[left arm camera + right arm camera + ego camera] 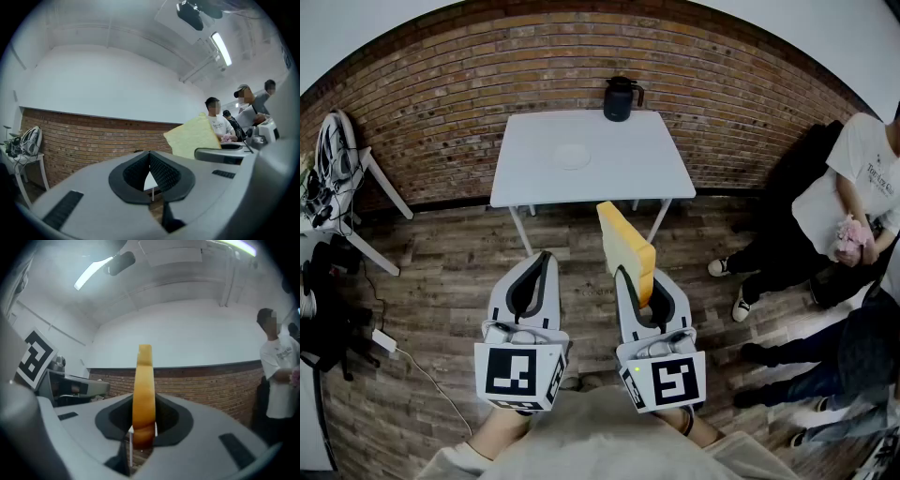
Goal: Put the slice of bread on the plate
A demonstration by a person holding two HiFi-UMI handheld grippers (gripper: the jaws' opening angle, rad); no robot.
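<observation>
My right gripper (637, 274) is shut on a slice of bread (626, 242), which stands upright on its edge between the jaws, above the wooden floor and short of the table. In the right gripper view the bread slice (144, 390) shows edge-on, crust towards the camera, clamped between the pads. The left gripper (545, 257) hovers beside it, shut with nothing in it; its pads (161, 171) meet. The yellow bread (194, 137) appears at its right. A white plate (572, 156) lies on the white table (647, 169) ahead.
A black kettle (621, 98) stands at the table's far edge against the brick wall. People (853, 197) are at the right. A white chair (342, 159) piled with cables and gear is at the left, and a power cable (412, 361) trails over the floor.
</observation>
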